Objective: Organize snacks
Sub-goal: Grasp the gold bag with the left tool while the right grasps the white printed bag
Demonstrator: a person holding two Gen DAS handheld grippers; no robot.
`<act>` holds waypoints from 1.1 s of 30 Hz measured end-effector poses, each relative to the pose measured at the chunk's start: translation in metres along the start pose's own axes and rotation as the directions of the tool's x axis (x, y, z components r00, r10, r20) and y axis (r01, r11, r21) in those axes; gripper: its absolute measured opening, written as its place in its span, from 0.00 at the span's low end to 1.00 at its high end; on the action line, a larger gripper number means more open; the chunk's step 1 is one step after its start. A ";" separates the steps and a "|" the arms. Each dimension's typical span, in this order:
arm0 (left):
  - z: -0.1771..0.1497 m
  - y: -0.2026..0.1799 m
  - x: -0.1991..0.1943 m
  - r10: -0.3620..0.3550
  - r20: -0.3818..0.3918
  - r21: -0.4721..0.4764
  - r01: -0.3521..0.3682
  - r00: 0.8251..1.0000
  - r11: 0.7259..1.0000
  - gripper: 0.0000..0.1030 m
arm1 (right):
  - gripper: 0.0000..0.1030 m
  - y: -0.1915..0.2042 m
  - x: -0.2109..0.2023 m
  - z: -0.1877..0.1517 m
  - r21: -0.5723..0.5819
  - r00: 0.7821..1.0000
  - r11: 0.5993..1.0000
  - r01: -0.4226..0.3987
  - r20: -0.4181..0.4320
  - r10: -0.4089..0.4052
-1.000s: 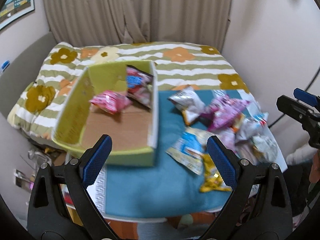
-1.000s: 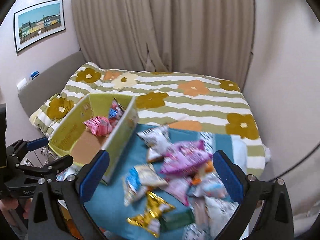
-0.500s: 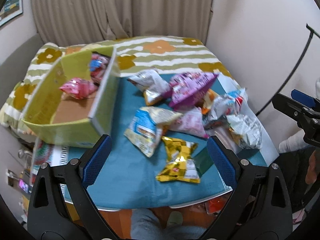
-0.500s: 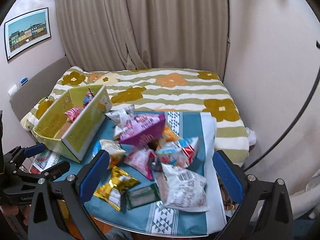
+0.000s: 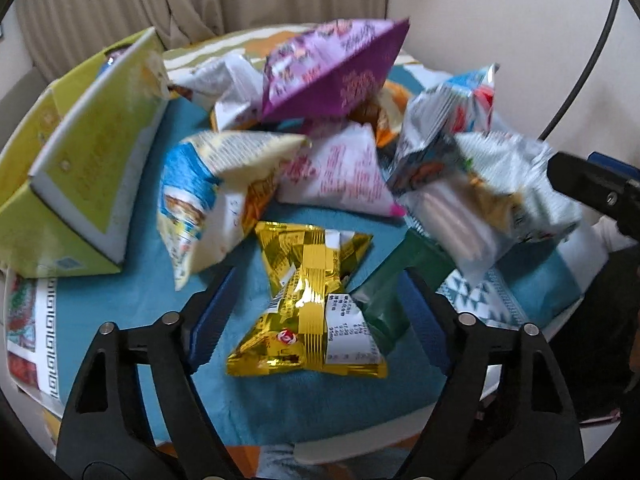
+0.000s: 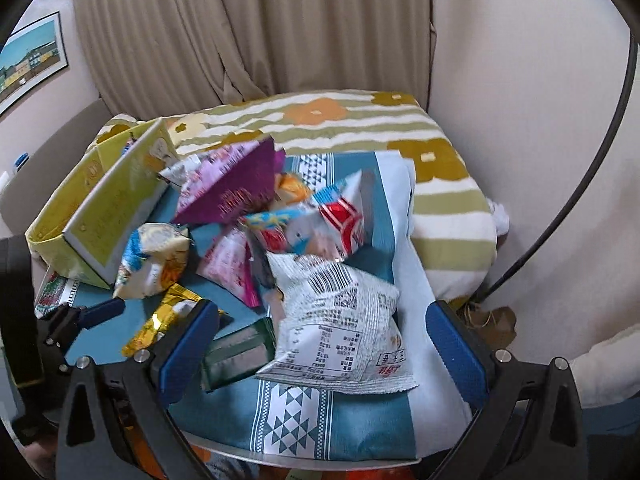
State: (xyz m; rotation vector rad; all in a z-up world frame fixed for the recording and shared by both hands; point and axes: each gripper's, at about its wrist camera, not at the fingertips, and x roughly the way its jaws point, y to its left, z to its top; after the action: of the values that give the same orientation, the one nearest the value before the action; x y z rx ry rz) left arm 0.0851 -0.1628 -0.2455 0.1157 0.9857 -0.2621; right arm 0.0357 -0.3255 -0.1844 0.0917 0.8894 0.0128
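The left claw [image 5: 316, 308] is seen closing, not yet gripping, astride the crinkled gold foil snack packet [image 5: 310, 300], whose long axis runs away from the near desk edge. The right claw [image 6: 320, 344], released, is poised over the white printed bag [image 6: 340, 332].

Beige curtains [image 6: 256, 28], floral striped bed [image 6: 360, 120], framed picture [image 6: 30, 60]

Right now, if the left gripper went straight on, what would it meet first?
Most likely the gold snack packet, lying between the closing jaws of the left gripper; the pads do not look pressed on it yet.
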 end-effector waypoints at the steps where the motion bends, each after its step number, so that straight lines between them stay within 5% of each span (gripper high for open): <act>1: -0.002 0.000 0.006 0.008 -0.007 -0.001 -0.008 1.000 1.000 0.75 | 1.00 -0.001 0.004 -0.002 0.007 1.000 1.000 0.001 -0.004 -0.001; 13: -0.011 0.008 0.038 0.032 -0.083 0.003 -0.032 0.996 0.999 0.52 | 1.00 -0.006 0.038 -0.006 0.048 0.999 0.999 0.016 -0.050 -0.013; 27: -0.012 0.007 0.026 0.011 -0.072 0.007 -0.010 0.997 1.000 0.49 | 0.99 -0.015 0.060 -0.008 0.092 0.995 0.995 0.029 -0.093 -0.020; 33: -0.011 0.006 0.016 0.001 -0.053 0.010 -0.001 0.999 1.000 0.49 | 0.81 -0.013 0.060 -0.011 0.092 0.996 0.996 0.019 -0.093 -0.010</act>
State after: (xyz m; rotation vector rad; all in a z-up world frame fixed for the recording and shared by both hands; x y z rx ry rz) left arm 0.0867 -0.1573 -0.2653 0.1325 1.0375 -0.2637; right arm 0.0648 -0.3346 -0.2391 0.1724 0.9828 -0.0382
